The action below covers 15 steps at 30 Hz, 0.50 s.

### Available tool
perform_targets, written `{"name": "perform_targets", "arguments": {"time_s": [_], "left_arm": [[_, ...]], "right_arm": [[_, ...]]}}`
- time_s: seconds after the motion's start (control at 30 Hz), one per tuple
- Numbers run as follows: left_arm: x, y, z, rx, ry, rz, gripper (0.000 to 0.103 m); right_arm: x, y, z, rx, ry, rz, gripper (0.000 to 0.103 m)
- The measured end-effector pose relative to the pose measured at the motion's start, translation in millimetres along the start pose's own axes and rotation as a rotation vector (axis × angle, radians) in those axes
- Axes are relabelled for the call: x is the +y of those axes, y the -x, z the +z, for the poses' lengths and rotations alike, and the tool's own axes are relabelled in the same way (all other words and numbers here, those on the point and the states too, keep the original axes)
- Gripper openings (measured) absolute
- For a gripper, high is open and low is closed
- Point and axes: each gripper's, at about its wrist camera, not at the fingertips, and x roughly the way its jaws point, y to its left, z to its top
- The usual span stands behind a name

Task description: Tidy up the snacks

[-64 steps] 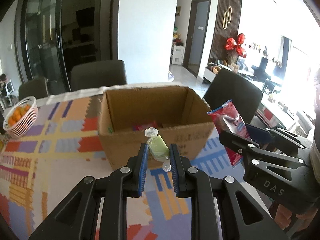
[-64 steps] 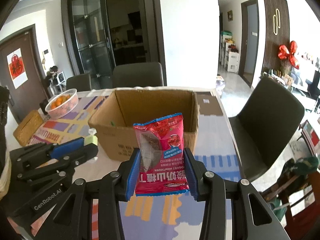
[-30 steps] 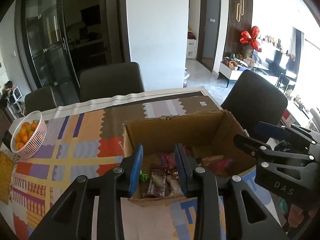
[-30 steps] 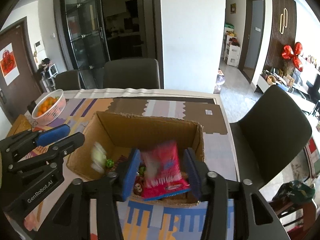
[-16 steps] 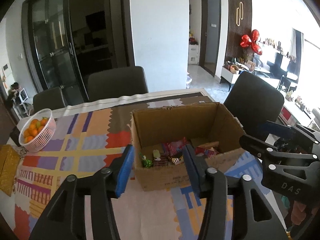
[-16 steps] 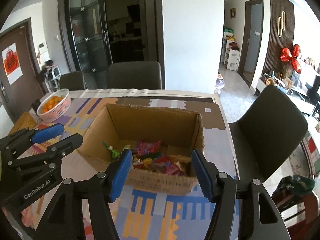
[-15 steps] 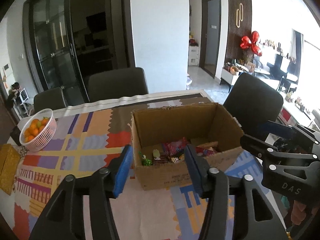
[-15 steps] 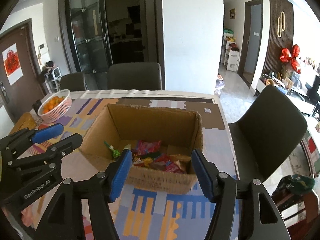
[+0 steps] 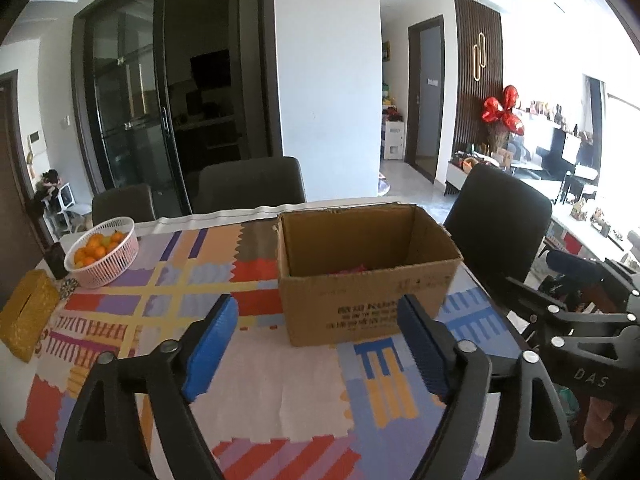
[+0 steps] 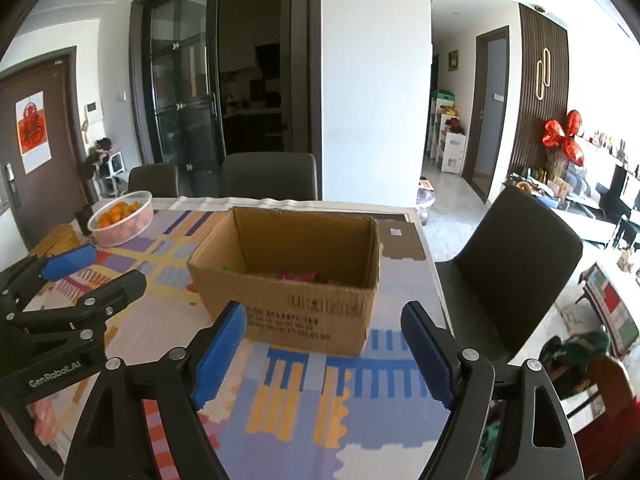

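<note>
Here the cardboard box with its few snack packets stands on the tabletop at twelve o'clock from both the left gripper and the right gripper, each empty with jaws spread wide, neither clearly nearer.

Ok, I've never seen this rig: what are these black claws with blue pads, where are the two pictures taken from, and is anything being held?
They are two hand-held grippers, one in each of a person's hands, each carrying a fisheye camera that looks along its fingers. One picture is from the left gripper, the other from the right gripper. Both are open and hold nothing. Ahead, on a patterned tablecloth, stands an open cardboard box with red snack packets just visible inside. At the left sit a basket of oranges and a yellow tissue box.
</note>
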Motion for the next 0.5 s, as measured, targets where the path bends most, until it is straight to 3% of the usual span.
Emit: {"name": "perform_targets", "arguments": {"time_s": [0.5], "left_arm": [[-10,61,-52,-0.032,-0.015,0.036,0.101]], "right_arm": [[7,62,-64,-0.039,0.003,-0.022,0.089]]}}
